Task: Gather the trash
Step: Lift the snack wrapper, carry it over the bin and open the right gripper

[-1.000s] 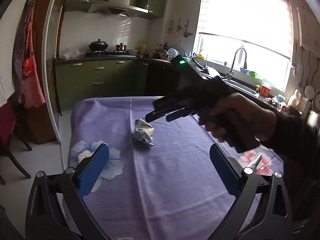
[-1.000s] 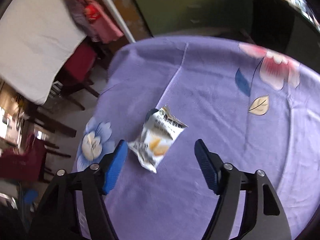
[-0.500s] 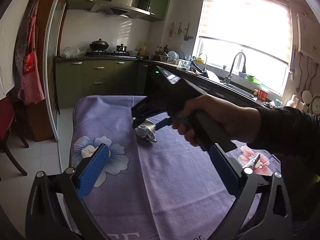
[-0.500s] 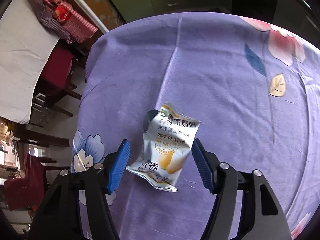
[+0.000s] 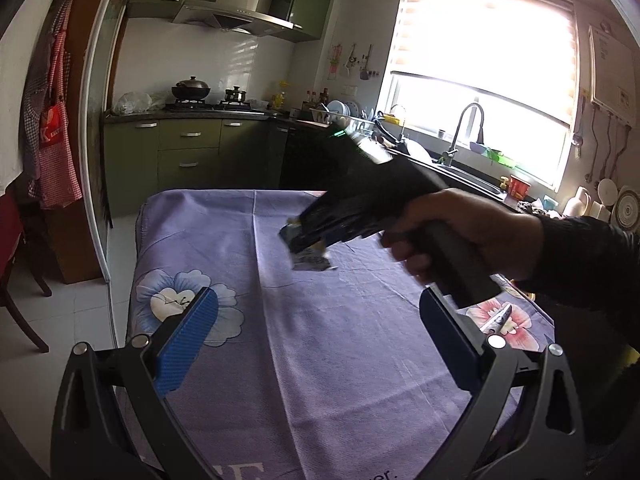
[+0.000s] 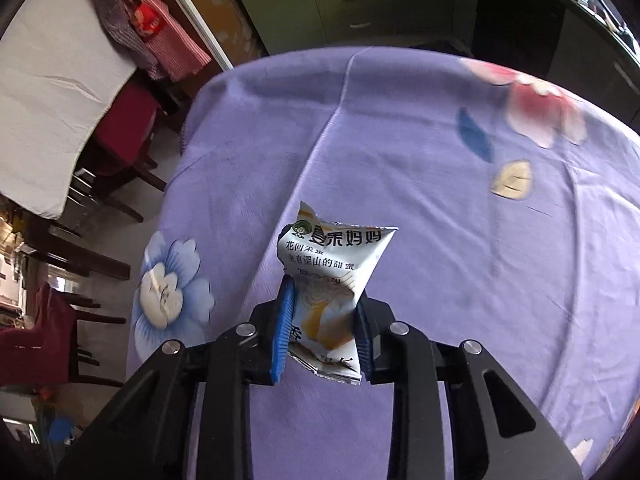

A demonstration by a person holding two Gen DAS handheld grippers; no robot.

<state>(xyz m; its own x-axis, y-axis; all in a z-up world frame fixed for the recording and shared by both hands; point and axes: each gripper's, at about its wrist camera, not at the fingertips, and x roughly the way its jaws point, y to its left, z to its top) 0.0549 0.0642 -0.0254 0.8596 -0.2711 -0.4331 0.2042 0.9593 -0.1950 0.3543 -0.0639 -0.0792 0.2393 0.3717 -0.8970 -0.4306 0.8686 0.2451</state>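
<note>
Your trash is a torn silver-and-white foil snack wrapper [image 6: 326, 276] with a green logo, dark printed characters and an orange picture on its lower half. Top edge ragged, body crumpled and pinched in at the middle. It sits right between the jaws of your right gripper [image 6: 324, 320]: lower half between the blue pads, upper printed half sticking out past the fingertips [image 6: 286, 292]. Jaws closing, both pads already pressed into the wrapper's sides, narrow gap. Below the jaws lies the purple flowered tablecloth [image 6: 440, 184]; cannot tell whether the wrapper's bottom edge touches it.

From the left wrist view the wrapper [image 5: 310, 260] shows as a blurred scrap under the tip of the black right gripper [image 5: 308, 236], which tilts steeply down toward the cloth. Your right hand [image 5: 460, 232], dark sleeve behind it, wraps the handle, coming in from the right side.

Your left gripper [image 5: 320, 328] points shallowly down over the near part of the cloth [image 5: 340, 360], jaws wide apart, nothing between the blue ribbed pads [image 5: 188, 336]. The wrapper is well ahead of those jaws, about centred between them.
</note>
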